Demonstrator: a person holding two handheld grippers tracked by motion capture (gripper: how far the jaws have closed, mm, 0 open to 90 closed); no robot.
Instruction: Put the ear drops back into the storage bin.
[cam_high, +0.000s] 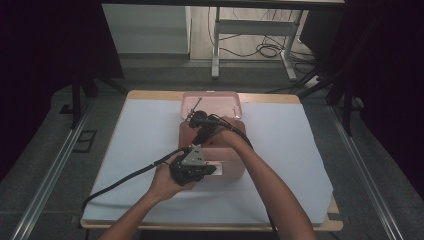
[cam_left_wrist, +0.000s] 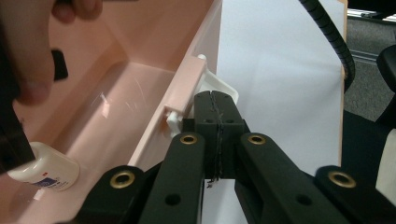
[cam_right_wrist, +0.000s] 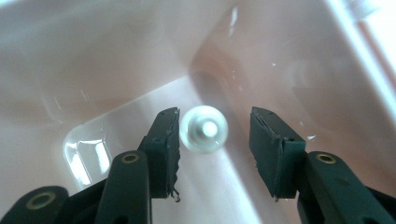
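Note:
An open pink box sits mid-table with its lid tipped back. Inside it is a small white bottle, seen cap-on from above, and also low in the box in the left gripper view. My right gripper points down into the box, jaws open on either side of the bottle, with the pads clear of it. My left gripper is shut, and its tips rest at the white latch on the box's front wall. In the high view, the left gripper is at the front wall and the right gripper is over the box.
A white sheet covers the wooden table. Black cables trail from both grippers, one looping across the sheet to the front left. The person's right hand hangs over the box interior. A desk frame and cables stand on the floor beyond.

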